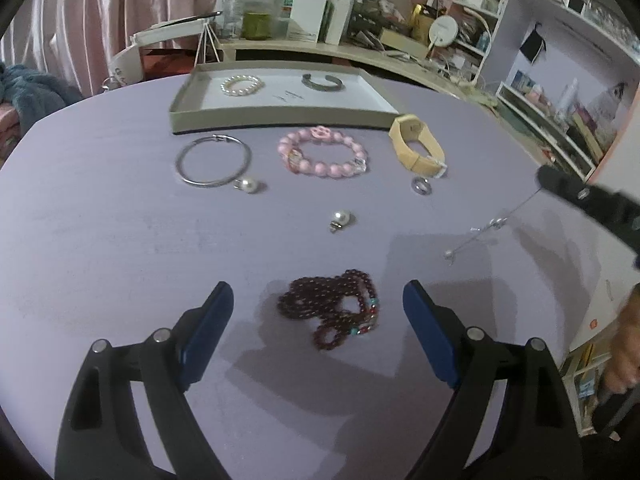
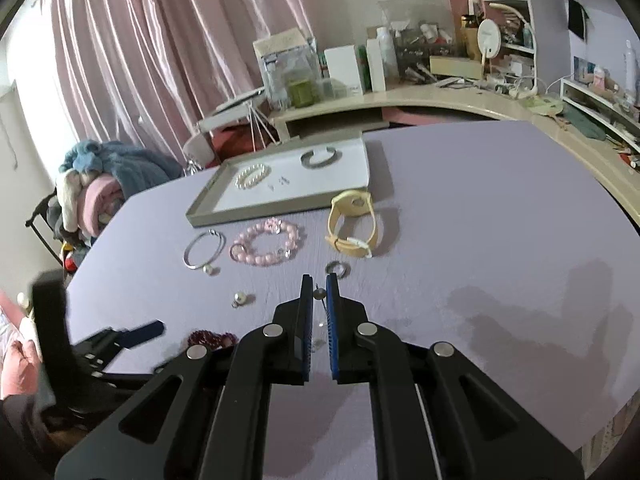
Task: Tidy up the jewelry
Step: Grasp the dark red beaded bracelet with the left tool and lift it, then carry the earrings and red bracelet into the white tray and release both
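Note:
A dark red bead necklace (image 1: 334, 310) lies on the lilac table between the fingers of my open left gripper (image 1: 318, 300). My right gripper (image 2: 319, 286) is shut on a thin chain with small pearls (image 1: 486, 228), which hangs from it above the table; the chain's end (image 2: 320, 291) shows between its pads. A shallow tray (image 1: 276, 114) at the back holds a pearl bracelet (image 1: 241, 85), a grey cuff (image 1: 322, 81) and small earrings. In front of it lie a silver bangle (image 1: 214, 162), a pink bead bracelet (image 1: 322, 154) and a yellow watch (image 1: 418, 148).
Two loose pearl pendants (image 1: 342, 219) (image 1: 248, 185) and a small ring (image 1: 422, 186) lie mid-table. A cluttered curved desk (image 2: 440, 96) with boxes and shelves runs behind the table. Pink curtains and a pile of clothes (image 2: 96, 184) are at the left.

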Tool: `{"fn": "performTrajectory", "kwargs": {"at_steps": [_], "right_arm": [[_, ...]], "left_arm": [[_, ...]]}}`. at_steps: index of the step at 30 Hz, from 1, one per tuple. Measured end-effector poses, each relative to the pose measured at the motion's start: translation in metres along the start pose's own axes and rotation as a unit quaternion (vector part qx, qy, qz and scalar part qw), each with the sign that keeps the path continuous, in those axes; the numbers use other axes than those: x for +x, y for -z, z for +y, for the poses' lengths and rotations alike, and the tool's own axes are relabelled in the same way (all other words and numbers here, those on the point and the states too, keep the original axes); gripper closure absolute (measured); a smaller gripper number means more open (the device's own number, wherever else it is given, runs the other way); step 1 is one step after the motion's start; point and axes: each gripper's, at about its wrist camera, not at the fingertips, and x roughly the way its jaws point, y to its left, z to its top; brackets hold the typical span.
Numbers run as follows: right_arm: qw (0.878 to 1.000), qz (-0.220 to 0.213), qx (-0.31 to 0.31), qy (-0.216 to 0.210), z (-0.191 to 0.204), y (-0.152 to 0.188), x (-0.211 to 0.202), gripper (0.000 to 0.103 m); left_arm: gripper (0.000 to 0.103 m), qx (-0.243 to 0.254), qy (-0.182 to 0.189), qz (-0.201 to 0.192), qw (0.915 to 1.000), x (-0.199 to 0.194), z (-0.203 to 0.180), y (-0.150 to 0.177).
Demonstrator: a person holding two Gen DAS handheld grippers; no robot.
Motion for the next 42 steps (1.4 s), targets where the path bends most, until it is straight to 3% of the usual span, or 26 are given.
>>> {"fn": "performTrajectory", "kwargs": {"at_steps": [5,6,7,9,10,12,14,19,25,33,42], "right_arm": [[1.0,-0.016,0.007,-0.006,-0.002,-0.005,-0.012,0.096],[1.0,-0.02,0.007,-0.007,-0.002,-0.007,-0.014,0.096],[1.0,-0.022,0.007,-0.007,-0.002,-0.008,-0.016,0.096],[1.0,-0.025,0.009,-0.008,-0.002,-0.01,-0.018,0.096],[1.0,-0.026,0.009,-0.008,-0.002,-0.011,-0.018,0.096],[1.0,-0.027,0.012,-0.009,-0.003,-0.012,-0.019,0.096],[0.999,-0.028,0.011,-0.009,-0.003,-0.013,-0.019,0.096],[0.999,-0.035,0.006,-0.018,0.0,-0.019,-0.022,0.096],[0.998,-0.056,-0.004,-0.038,0.012,-0.035,-0.025,0.096],[0.995,-0.078,-0.015,-0.063,0.029,-0.053,-0.021,0.096],[0.993,-0.094,-0.024,-0.068,0.036,-0.065,-0.018,0.096]], "left_arm": [[0.018,0.005,-0.005,0.013,0.9999,0.014,-0.008,0.001],[0.027,0.006,-0.007,0.018,0.9998,0.018,-0.01,0.002],[0.029,0.013,-0.019,0.013,0.9996,0.02,-0.012,0.003],[0.051,0.033,-0.037,0.005,0.9987,0.023,-0.018,0.004],[0.056,0.039,-0.037,0.003,0.9985,0.023,-0.019,0.004],[0.085,0.041,-0.018,0.0,0.999,0.022,-0.021,0.004],[0.091,0.045,-0.006,0.0,0.999,0.022,-0.023,0.005],[0.095,0.037,0.006,-0.005,0.9993,0.013,-0.016,0.003],[0.096,0.015,0.014,-0.041,0.999,-0.026,0.004,-0.011],[0.096,-0.009,0.012,-0.097,0.9952,-0.08,0.028,-0.044],[0.096,-0.018,0.002,-0.136,0.9906,-0.111,0.044,-0.086]]}}
